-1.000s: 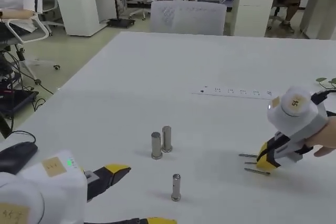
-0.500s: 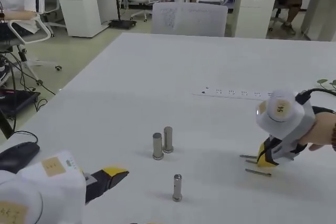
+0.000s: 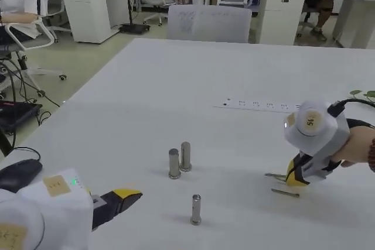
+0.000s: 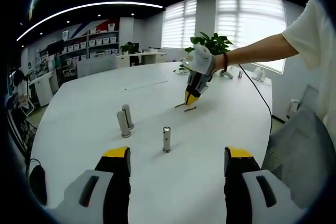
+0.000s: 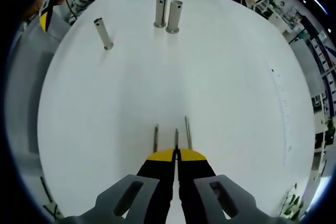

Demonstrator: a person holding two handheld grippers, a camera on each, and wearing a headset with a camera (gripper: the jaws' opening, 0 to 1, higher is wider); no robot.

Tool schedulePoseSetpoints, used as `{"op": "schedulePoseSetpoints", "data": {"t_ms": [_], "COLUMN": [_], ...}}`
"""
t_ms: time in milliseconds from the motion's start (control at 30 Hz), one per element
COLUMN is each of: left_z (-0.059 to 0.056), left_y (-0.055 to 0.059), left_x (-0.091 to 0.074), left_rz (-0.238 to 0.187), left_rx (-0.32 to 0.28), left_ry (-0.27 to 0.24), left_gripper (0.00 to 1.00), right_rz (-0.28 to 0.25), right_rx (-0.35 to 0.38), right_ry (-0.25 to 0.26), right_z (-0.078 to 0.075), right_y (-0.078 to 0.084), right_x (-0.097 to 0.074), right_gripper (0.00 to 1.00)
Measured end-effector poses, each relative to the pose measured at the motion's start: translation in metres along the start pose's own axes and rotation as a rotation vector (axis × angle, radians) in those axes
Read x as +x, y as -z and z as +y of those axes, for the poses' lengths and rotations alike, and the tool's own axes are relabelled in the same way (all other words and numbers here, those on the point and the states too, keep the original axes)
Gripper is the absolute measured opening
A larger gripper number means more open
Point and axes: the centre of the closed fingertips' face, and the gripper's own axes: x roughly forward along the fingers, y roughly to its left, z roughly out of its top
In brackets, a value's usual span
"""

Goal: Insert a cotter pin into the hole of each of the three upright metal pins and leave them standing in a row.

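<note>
- The right gripper [image 5: 176, 153] is clenched on the near end of the middle cotter pin [image 5: 176, 139]. The other two cotter pins [image 5: 156, 136] lie flat on the white table [image 3: 246, 74], just beside it, one on each side.
- The left gripper [image 4: 177, 153] is spread wide with nothing in it, low at the near edge and facing the metal pins [image 3: 186, 156].
- Two of those stand side by side, nearly touching. The third metal pin [image 3: 195, 209] stands alone, nearer the person. No row yet, and none has a cotter pin through it.
- Risk: that pinch is tiny, so the cotter pin could swivel, slip out on the lift, or drag a neighbour along.
- The metal pins look narrow-based too. Poke one sideways unbraced and it probably tips, maybe into its twin.
- Around: a power strip [image 3: 261, 105] in the table, a mouse [image 3: 17, 174] far left, a grey chair [image 3: 210, 23] beyond. Nothing sits between the cotter pins and the metal pins.
</note>
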Motion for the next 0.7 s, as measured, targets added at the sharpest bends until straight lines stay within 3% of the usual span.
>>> {"op": "schedulePoseSetpoints", "data": {"t_ms": [200, 533, 700], "left_z": [-0.001, 0.001, 0.001], "left_y": [-0.003, -0.011, -0.013], "left_x": [0.001, 0.000, 0.000], "left_rz": [-0.013, -0.025, -0.025], "left_rx": [-0.030, -0.012, -0.007], "left_ry": [0.021, 0.022, 0.024], "left_gripper": [0.70, 0.63, 0.59], "right_rz": [-0.022, -0.099, -0.120], "right_rx": [-0.028, -0.064, -0.091], "right_ry": [0.045, 0.112, 0.132], "right_z": [-0.002, 0.009, 0.022], "right_y": [-0.005, -0.026, -0.030], "right_x": [-0.011, -0.035, -0.046], "right_gripper": [0.02, 0.02, 0.02]}}
